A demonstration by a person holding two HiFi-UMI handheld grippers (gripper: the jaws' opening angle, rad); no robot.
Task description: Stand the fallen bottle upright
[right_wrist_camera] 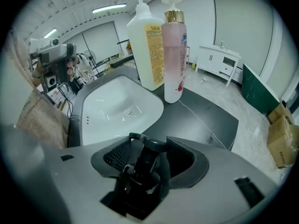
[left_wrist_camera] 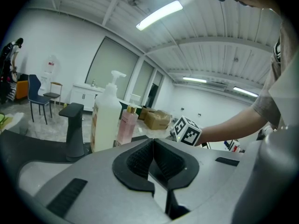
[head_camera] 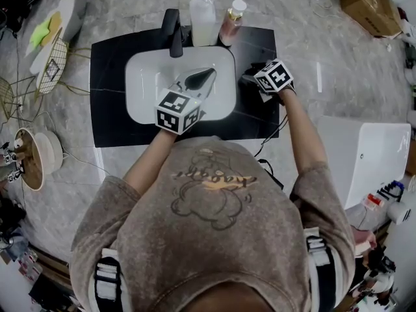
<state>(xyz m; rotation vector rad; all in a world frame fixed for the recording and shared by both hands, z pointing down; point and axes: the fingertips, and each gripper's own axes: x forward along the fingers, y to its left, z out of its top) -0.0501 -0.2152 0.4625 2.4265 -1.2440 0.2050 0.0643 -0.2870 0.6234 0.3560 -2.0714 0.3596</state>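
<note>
Over the white basin (head_camera: 146, 90), the left gripper (head_camera: 200, 80) hovers with its jaws pressed together, empty. At the basin's 12 o'clock a black faucet (head_camera: 173, 32), a white pump bottle (head_camera: 203, 21) and a pink bottle (head_camera: 231, 23) stand upright, well apart from both grippers. At its 3 o'clock, over the black counter (head_camera: 260, 44), the right gripper (right_wrist_camera: 152, 143) clamps the black bottle (right_wrist_camera: 140, 171). The bottle's long axis lies along the jaws, and in the right gripper view its pump head points to 12 o'clock.
</note>
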